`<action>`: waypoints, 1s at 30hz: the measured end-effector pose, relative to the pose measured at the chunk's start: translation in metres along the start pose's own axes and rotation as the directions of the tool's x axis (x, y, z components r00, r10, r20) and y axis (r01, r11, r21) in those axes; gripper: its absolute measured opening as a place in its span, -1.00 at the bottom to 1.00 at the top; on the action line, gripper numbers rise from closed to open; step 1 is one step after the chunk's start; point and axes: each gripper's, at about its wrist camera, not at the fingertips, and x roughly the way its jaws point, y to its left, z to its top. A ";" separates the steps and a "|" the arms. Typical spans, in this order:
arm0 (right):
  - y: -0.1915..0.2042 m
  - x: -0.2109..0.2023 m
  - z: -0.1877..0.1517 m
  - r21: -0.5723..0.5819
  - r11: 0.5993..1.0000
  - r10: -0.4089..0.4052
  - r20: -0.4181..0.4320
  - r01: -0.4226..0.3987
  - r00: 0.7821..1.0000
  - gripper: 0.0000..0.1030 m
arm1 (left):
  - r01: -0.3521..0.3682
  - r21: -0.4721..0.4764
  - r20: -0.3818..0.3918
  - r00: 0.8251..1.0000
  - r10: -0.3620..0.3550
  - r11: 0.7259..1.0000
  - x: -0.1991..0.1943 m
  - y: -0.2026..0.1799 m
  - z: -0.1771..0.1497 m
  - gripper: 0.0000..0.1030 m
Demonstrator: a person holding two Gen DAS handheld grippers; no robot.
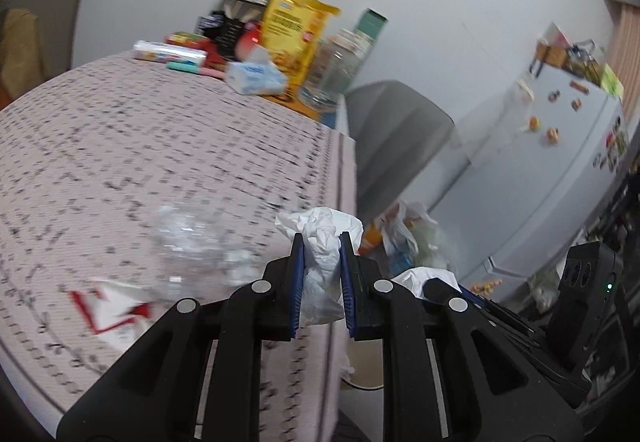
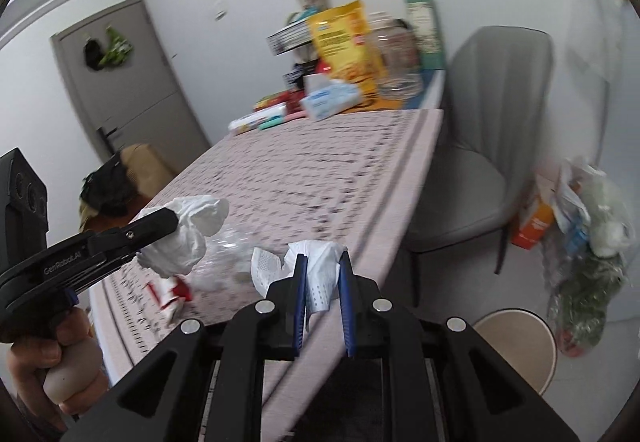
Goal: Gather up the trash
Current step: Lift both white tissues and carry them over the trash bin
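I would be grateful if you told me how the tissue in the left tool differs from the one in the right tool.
The left tool grips a plain crumpled tissue, bunched into a fuller wad. The right tool grips a dotted tissue, embossed with small dots, flatter, one flap spreading left. Both are white, crumpled, pinched between blue pads, above the table.

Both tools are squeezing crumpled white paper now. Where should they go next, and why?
Probably carry both loads to the round bin on the floor past the table edge. The left tool is shut on a white tissue wad, and the right tool on a dotted paper towel, so neither can pick up the clear plastic wrapper yet.
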 end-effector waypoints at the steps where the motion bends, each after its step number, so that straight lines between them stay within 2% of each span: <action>1: -0.008 -0.002 -0.001 0.013 1.000 -0.011 0.005 0.011 1.000 -0.70 | 0.008 0.009 -0.011 1.000 -0.007 1.000 0.006 -0.008 -0.001 -0.67; 8: -0.069 -0.013 -0.008 0.109 0.990 -0.089 0.015 0.087 0.996 -0.69 | 0.045 0.064 -0.085 0.996 -0.039 0.997 0.049 -0.055 -0.009 -0.67; 18: -0.157 -0.015 -0.041 0.274 0.949 -0.158 -0.022 0.158 0.987 -0.69 | 0.072 0.128 -0.197 0.979 -0.046 0.989 0.108 -0.105 -0.026 -0.67; 30: -0.239 0.009 -0.083 0.432 0.883 -0.150 -0.113 0.184 0.982 -0.67 | 0.074 0.143 -0.316 0.948 -0.025 0.987 0.166 -0.134 -0.058 -0.67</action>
